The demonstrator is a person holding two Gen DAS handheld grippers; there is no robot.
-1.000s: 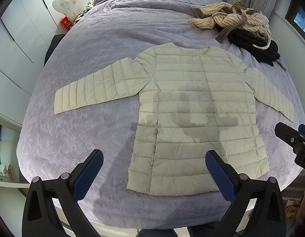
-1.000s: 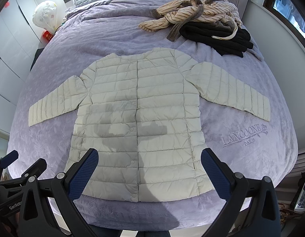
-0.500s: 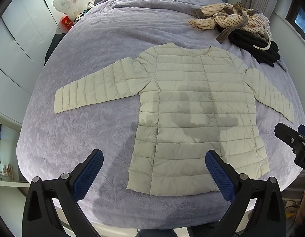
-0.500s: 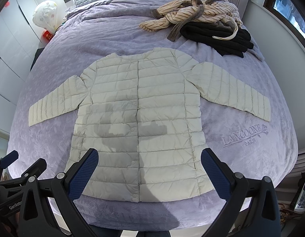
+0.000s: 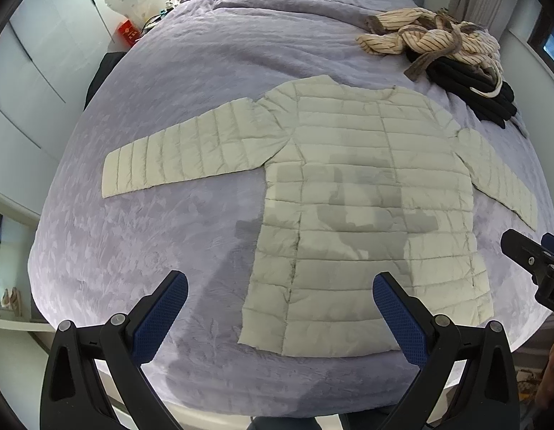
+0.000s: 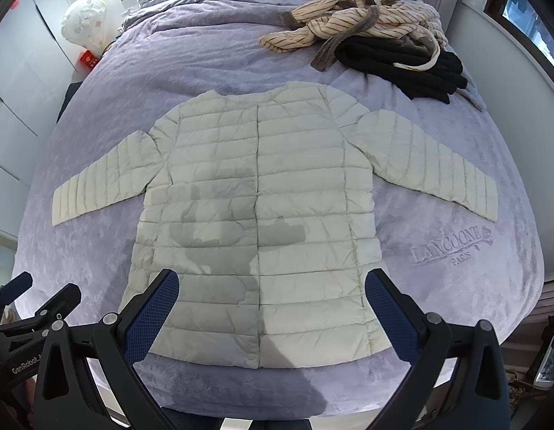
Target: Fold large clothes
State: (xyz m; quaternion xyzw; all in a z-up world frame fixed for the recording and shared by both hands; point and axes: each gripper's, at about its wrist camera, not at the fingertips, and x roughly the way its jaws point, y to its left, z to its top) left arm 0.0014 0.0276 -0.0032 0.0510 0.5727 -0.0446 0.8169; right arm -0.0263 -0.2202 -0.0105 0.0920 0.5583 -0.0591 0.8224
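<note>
**Folding not yet begun**

The cream quilted jacket (image 6: 257,215) is lying flat on the purple bed (image 6: 205,57), sleeves spread. The left gripper (image 5: 277,297) and right gripper (image 6: 271,297) are hovering wide open, gripping nothing. Probably every fold is remaining.

A cream quilted puffer jacket (image 6: 262,200) lies flat, front up, on a lavender bedspread (image 6: 212,57), both sleeves spread outward. Beyond the jacket's collar sit a striped beige garment (image 6: 359,21) and a black garment (image 6: 406,64), touching each other. The right gripper (image 6: 271,304) hovers over the jacket's hem, blue-padded jaws wide apart, holding nothing.
</note>
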